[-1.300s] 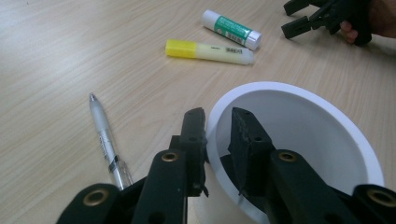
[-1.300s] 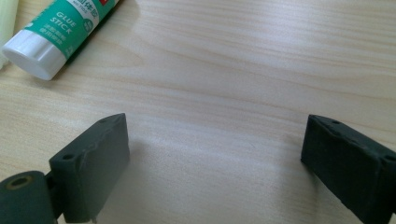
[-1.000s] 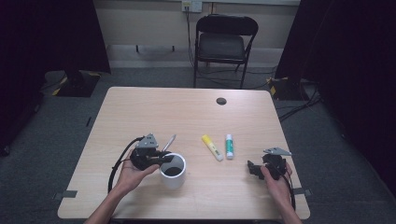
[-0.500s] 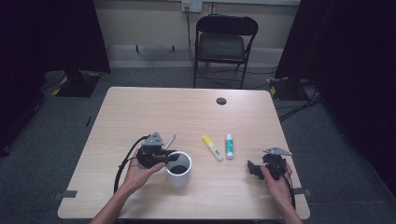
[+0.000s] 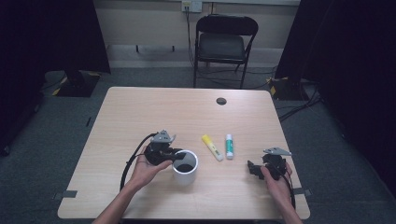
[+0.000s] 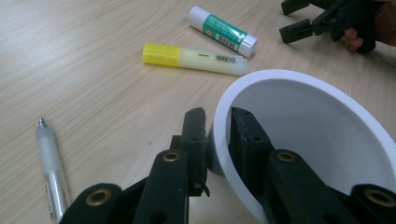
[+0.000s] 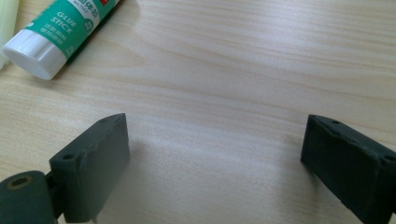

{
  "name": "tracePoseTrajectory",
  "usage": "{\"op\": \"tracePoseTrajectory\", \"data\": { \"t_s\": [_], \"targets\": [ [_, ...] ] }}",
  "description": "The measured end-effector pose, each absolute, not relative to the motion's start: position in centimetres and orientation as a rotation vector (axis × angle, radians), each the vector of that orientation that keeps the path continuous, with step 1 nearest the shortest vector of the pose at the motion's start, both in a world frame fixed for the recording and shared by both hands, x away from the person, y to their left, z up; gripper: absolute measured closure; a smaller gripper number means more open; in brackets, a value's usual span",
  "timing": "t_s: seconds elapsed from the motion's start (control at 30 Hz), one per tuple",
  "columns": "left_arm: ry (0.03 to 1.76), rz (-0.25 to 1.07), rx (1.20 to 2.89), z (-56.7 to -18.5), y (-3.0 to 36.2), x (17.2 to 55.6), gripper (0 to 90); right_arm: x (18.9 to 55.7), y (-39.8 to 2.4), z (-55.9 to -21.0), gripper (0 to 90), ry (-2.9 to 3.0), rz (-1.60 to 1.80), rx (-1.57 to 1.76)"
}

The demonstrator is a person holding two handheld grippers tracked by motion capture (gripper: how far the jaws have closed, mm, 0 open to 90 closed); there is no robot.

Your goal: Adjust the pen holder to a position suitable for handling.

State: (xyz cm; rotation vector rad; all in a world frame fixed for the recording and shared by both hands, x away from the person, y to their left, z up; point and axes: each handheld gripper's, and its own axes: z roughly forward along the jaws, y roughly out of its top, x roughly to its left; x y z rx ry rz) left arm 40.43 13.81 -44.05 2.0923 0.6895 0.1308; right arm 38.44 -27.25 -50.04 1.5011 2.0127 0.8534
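Left gripper (image 6: 217, 126) in my hand pinches the white cup's (image 6: 299, 93) rim near the table's (image 5: 140, 112) front edge (one jaw inside, one outside); a yellow highlighter (image 6: 194, 57) and glue stick (image 6: 222, 30) lie just beyond, my right gripper (image 7: 215, 154) gaping wide over bare wood.

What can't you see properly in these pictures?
- Cup bottom, left gripper view: cut off by the edge; high view: too dark.
- Pen lower end, left gripper view: cut off by the edge.
- Glue stick far end, right gripper view: cut off at the top edge.
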Motion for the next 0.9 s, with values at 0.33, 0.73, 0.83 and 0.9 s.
{"op": "tracePoseTrajectory", "data": {
  "t_s": [0.33,0.73,0.83,0.9],
  "targets": [
    [0.695,0.11,2.057,-43.6,14.2,40.4,56.1,38.4,-27.3,-50.1,7.1,2.016,0.855,1.496],
    [0.721,0.153,1.989,-41.8,17.0,39.7,28.5,38.4,-27.3,-50.0,7.1,2.016,0.855,1.495],
    [0.738,0.197,2.008,-41.7,17.6,39.4,22.0,38.4,-27.3,-50.0,7.1,2.02,0.857,1.493],
    [0.75,0.202,2.009,-41.6,18.1,39.2,21.7,38.4,-27.3,-50.0,7.1,2.023,0.857,1.49]
  ]
}}
